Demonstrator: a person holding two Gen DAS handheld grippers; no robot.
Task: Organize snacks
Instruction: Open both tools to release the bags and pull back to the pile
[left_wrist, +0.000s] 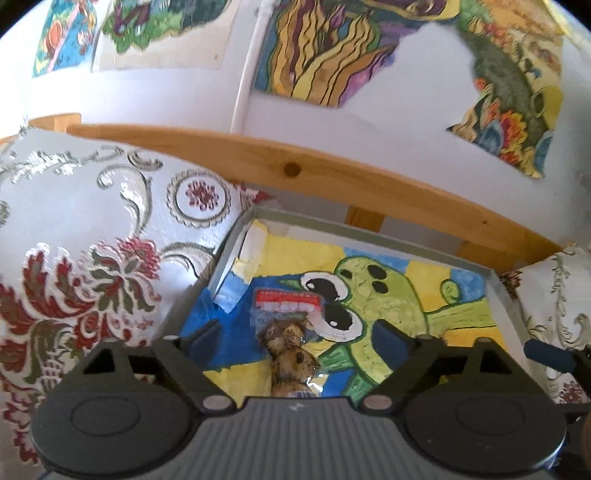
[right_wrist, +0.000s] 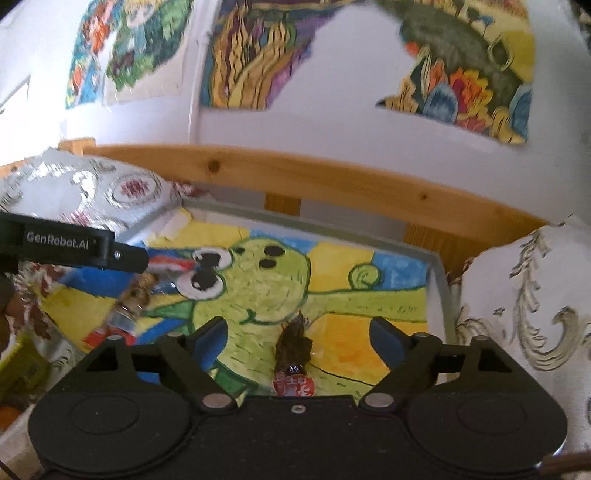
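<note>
On painted tray (left_wrist: 495, 291) between patterned cushions (left_wrist: 92, 258), two snack packets (left_wrist: 291, 350), wooden rail (right_wrist: 332, 184) behind

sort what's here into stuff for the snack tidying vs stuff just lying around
For the job:
clear snack packet
dark snack packet
grey tray
left gripper
right gripper

Just around:
patterned cushions
wooden rail
wall paintings

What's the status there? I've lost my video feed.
Left tool open, right tool open. One snack packet lies between left fingers, dark snack between right, both in painted tray. Nothing in the way.
</note>
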